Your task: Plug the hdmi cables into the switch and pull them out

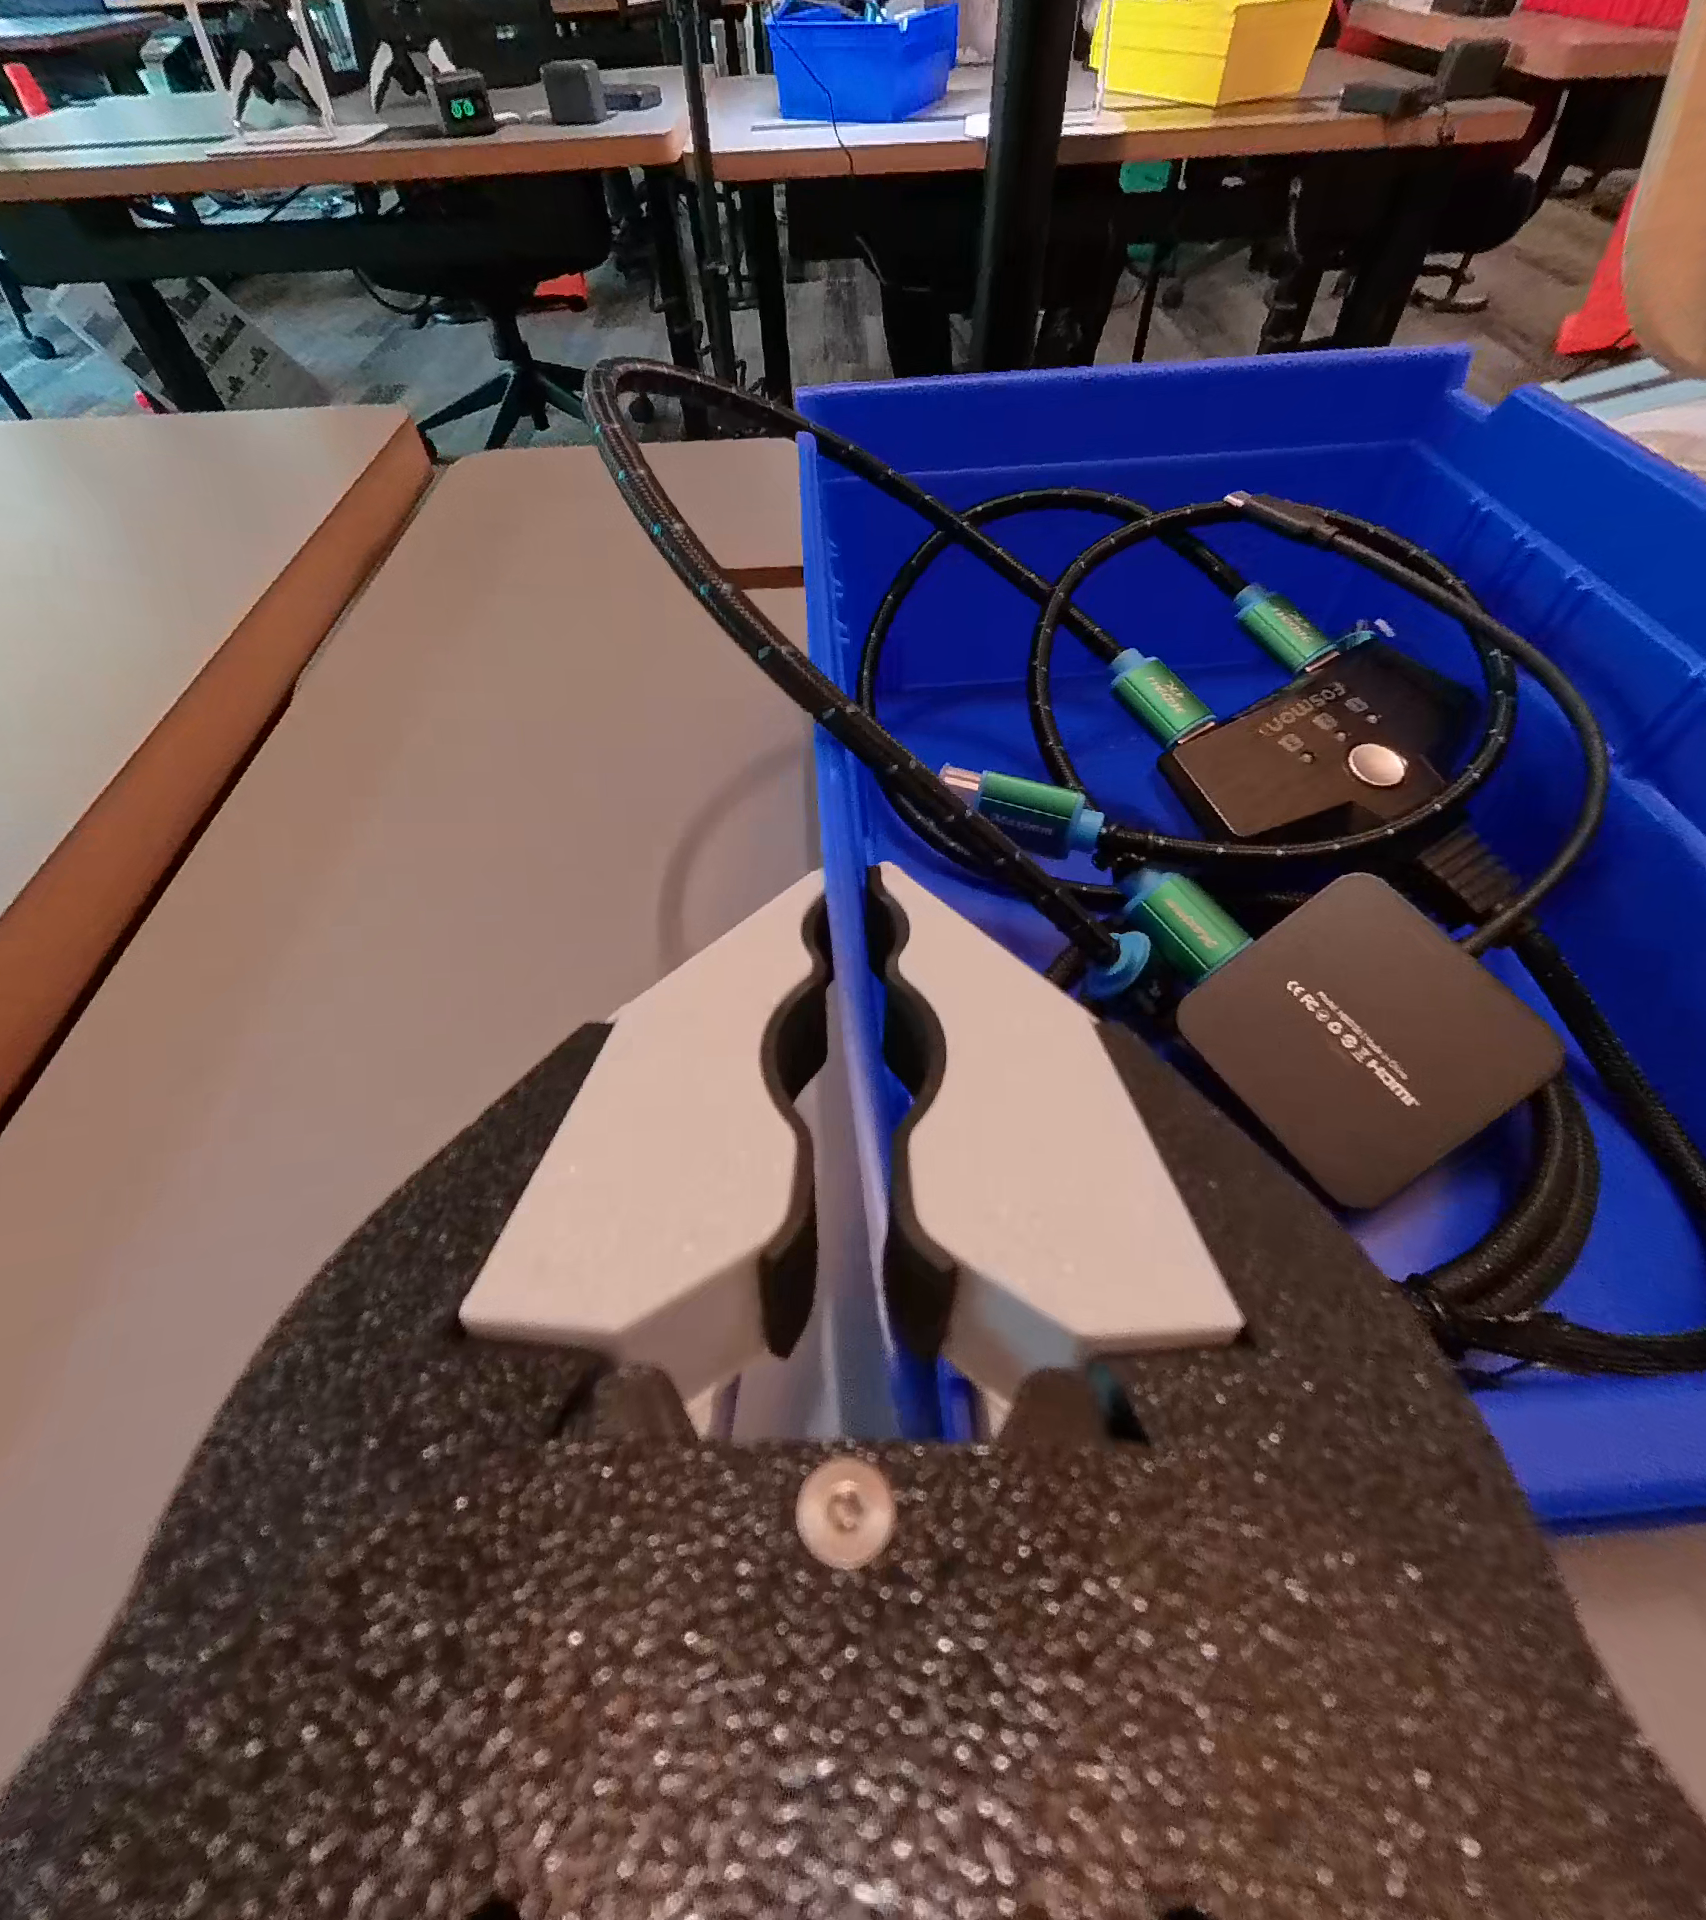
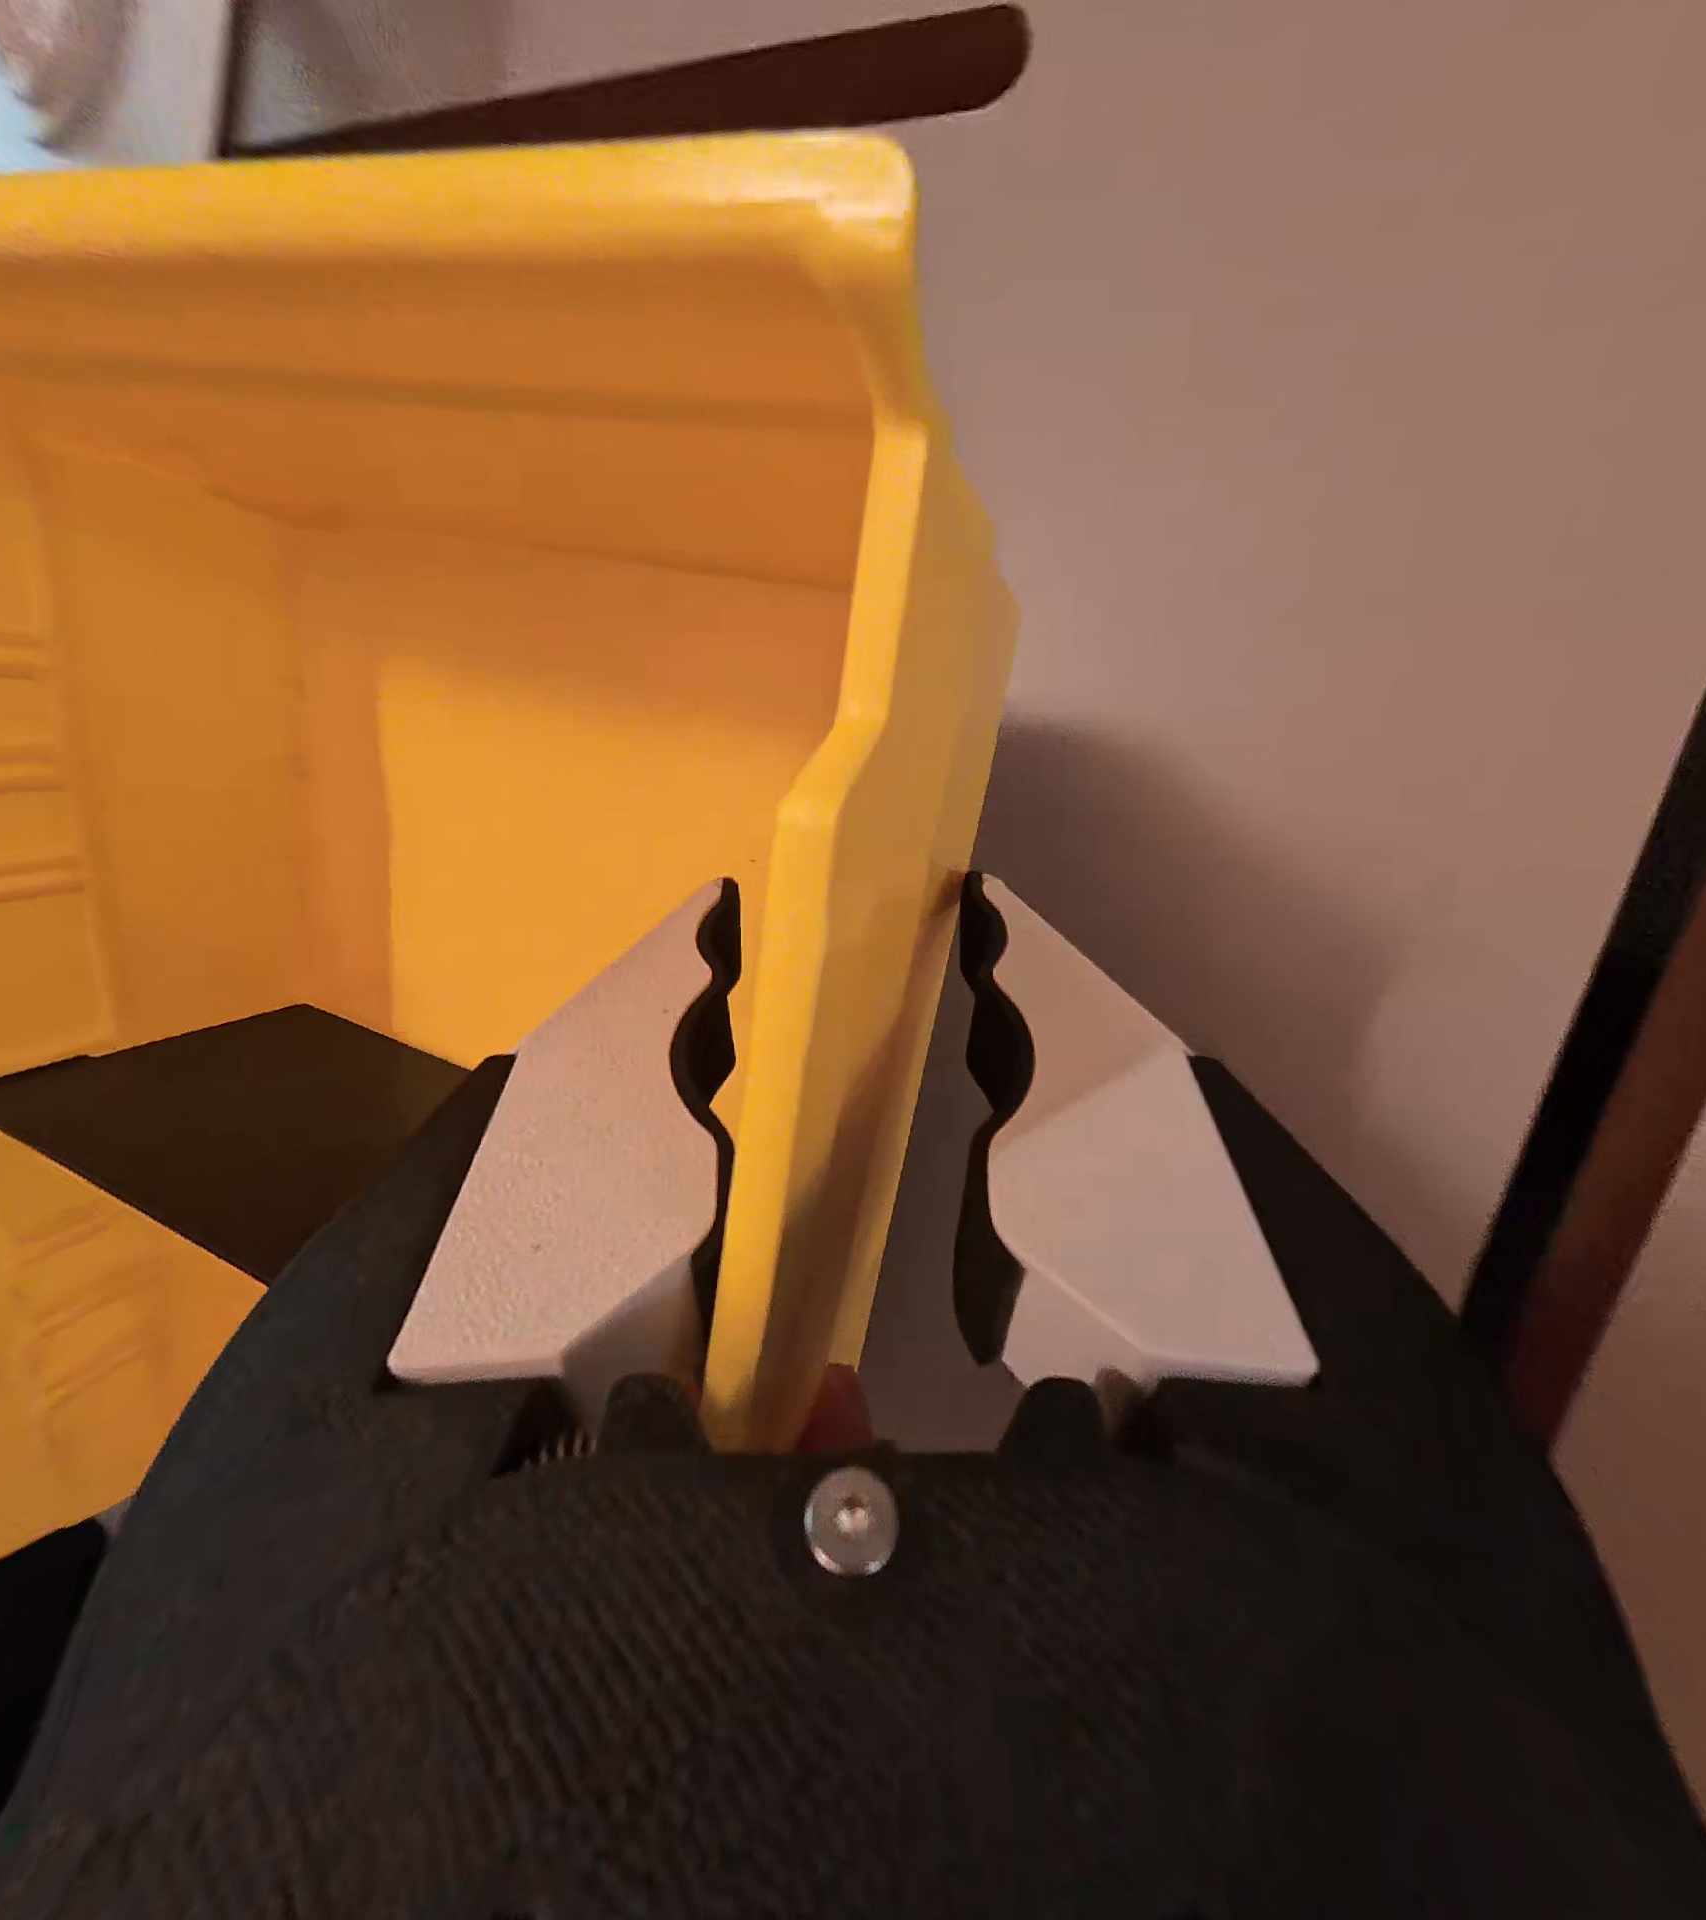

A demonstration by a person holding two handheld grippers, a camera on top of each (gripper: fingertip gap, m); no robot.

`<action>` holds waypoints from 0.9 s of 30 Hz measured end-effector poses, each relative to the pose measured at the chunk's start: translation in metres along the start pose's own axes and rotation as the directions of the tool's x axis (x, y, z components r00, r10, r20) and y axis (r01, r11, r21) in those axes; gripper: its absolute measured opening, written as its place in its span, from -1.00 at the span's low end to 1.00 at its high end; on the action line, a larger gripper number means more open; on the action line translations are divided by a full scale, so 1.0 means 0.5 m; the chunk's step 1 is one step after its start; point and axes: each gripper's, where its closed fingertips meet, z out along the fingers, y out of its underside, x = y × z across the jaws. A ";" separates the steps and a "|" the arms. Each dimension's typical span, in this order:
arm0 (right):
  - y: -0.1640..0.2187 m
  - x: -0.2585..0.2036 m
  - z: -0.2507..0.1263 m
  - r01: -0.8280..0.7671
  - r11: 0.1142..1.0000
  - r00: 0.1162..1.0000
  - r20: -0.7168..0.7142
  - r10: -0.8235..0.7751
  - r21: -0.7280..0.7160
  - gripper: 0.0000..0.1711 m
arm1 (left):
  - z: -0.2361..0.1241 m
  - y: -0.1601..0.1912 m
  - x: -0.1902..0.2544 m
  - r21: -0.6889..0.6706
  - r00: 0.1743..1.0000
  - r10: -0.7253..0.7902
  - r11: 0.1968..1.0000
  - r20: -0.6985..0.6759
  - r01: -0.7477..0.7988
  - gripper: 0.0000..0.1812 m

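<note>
The black rectangular HDMI switch with a round silver button [image 1: 1306, 743] lies in the blue plastic bin [image 1: 1659, 665] at centre right of the left wrist view, its long axis running lower right to upper left. Two green-ended braided HDMI cables [image 1: 1161, 701] enter its upper-left edge. The left gripper [image 1: 849, 904] pinches the bin's near wall. The right gripper [image 2: 849, 894] straddles a yellow plastic bin's wall [image 2: 828, 1039]; grip uncertain.
</note>
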 end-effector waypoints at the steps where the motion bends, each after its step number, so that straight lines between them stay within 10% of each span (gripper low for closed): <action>1: -0.012 0.014 0.010 0.018 1.000 1.000 -0.021 -0.019 -0.021 -0.50 | 0.007 -0.003 0.002 0.002 1.000 -0.005 1.000 -0.002 0.005 -1.00; 16: -0.152 0.074 0.119 0.123 0.991 0.987 -0.106 -0.118 0.047 -0.48 | 0.066 -0.023 0.004 -0.012 0.999 0.044 0.999 0.022 -0.044 -1.00; 22: -0.195 0.114 -0.043 0.249 0.954 0.888 -0.433 -0.154 0.170 0.36 | 0.038 -0.054 0.011 -0.142 0.986 0.132 0.983 0.097 -0.118 -0.81; 27: -0.174 -0.084 -0.141 0.283 0.827 0.952 -0.249 -0.180 0.485 0.35 | -0.018 -0.147 0.175 0.004 0.946 0.280 0.959 -0.162 -0.283 -0.54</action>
